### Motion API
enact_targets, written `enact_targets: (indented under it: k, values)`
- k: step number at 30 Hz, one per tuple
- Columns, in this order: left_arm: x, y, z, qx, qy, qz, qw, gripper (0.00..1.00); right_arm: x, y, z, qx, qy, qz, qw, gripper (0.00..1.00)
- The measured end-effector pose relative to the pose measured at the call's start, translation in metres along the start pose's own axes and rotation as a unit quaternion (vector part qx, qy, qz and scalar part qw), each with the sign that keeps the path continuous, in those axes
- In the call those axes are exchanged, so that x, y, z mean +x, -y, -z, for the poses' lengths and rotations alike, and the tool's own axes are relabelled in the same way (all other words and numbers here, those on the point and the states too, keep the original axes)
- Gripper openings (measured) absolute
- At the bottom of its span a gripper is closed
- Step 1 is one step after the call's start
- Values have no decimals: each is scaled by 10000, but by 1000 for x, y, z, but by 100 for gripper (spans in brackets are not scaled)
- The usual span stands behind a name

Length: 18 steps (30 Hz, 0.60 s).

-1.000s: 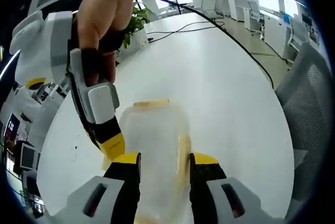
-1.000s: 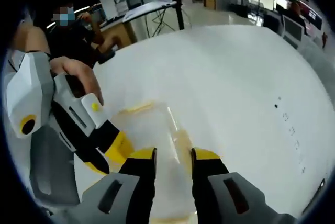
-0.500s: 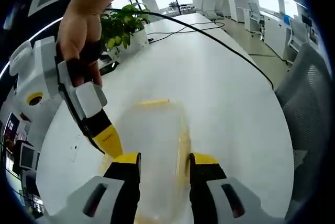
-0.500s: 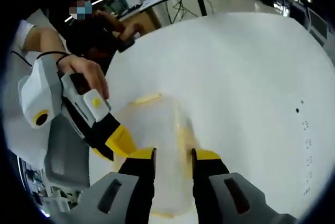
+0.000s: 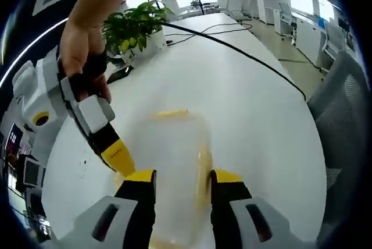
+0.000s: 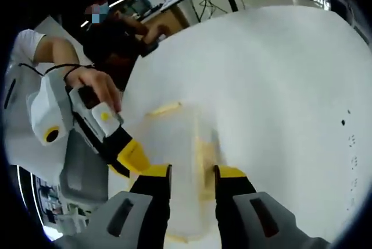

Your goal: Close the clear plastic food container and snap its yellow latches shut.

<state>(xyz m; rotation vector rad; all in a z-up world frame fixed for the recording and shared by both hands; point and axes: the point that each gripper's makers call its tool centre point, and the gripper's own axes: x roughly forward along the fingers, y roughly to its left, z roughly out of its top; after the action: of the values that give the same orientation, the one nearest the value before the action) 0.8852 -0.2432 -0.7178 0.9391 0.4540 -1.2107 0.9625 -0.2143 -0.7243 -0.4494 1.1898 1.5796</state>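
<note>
In the left gripper view my left gripper rises from the bottom centre with its yellow-tipped jaws held a narrow way apart, and the clear plastic container shows in the gap between them; I cannot tell whether the jaws actually touch its lid. The container lies flat on the white table, lower centre of the frame, with one yellow latch running along its right edge just beside my right-hand jaw and another yellow latch across its far edge. From the left of this frame the right gripper slants down, its yellow tip at the container's left edge, gripped by a hand in the upper left. Farther up, a potted plant stands at the table's far end and a black cable trails across the top. In the right gripper view the right gripper also comes up at bottom centre, jaws narrowly apart over the container, a yellow latch beside its right-hand jaw and a far latch beyond. The left gripper enters from the left, its yellow tip at the container's left side, held by a hand; a grey chair sits just beyond the table edge at left, and a seated person is in the upper left
</note>
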Motion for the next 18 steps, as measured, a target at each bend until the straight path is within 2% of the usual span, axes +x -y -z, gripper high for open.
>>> enact_targets:
  k: [5,18]
  values:
    - [0,2,-2,-19,-17,92,10000,31,2,-2,0,-24,-31,-128,9999,26]
    - [0,3,-1,132,-231,59,9996,30,6,-10,2,82,-105,-216,9997,25]
